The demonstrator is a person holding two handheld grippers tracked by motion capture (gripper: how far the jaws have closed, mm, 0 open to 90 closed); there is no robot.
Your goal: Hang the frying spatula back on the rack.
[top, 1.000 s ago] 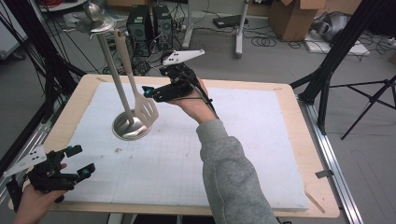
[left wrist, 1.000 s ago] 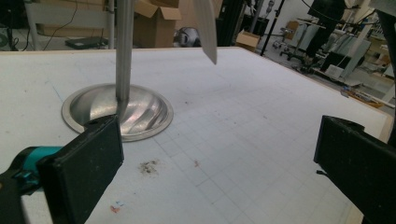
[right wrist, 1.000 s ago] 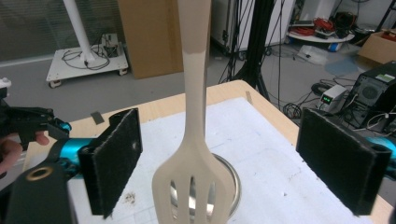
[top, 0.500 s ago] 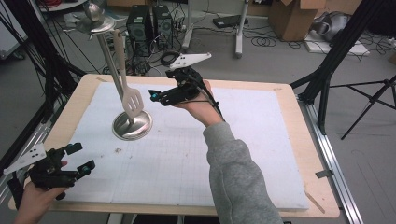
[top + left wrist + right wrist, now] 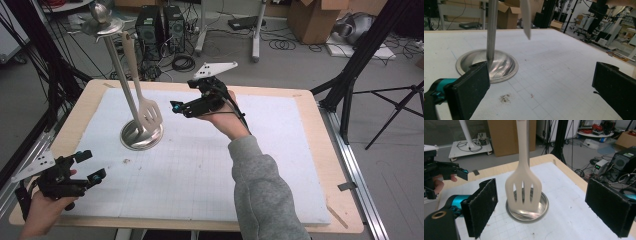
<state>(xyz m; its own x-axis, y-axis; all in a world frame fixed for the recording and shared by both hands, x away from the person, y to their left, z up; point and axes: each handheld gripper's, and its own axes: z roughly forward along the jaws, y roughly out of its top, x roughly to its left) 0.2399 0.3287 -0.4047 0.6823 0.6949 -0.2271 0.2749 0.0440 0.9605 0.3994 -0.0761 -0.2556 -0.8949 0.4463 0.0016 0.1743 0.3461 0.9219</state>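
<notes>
Fingers of the right gripper [image 5: 176, 109] spread wide beside the hanging spatula [image 5: 148, 114]; left gripper [image 5: 91, 166] also apart.

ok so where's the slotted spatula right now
In the high view the slotted spatula hangs from the metal stand at the table's far left, its blade above the round base, just left of the open right claw.

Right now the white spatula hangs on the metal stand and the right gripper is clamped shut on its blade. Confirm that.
Not quite. The spatula does hang on the stand, but the right gripper is open, its jaws spread wide on either side of the blade without touching it, as the right gripper view shows.
</notes>
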